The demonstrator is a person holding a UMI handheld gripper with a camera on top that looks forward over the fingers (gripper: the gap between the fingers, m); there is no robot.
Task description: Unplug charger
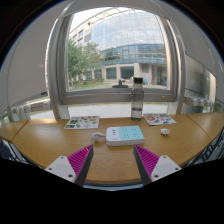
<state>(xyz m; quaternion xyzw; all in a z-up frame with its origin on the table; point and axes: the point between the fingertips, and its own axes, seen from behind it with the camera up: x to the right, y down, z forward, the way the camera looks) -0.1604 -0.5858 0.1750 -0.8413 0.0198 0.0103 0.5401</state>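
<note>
charger (165,131) | small, white | on wooden table, beyond right finger

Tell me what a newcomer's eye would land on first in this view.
First comes the big window beyond the table, filled with a glass-fronted building and a green tree. Next is the light blue and white rectangular box lying flat on the wooden table, just ahead of the claw, whose magenta-padded fingers stand open and hold nothing. Behind the box stands an upright grey device near the sill.
</note>
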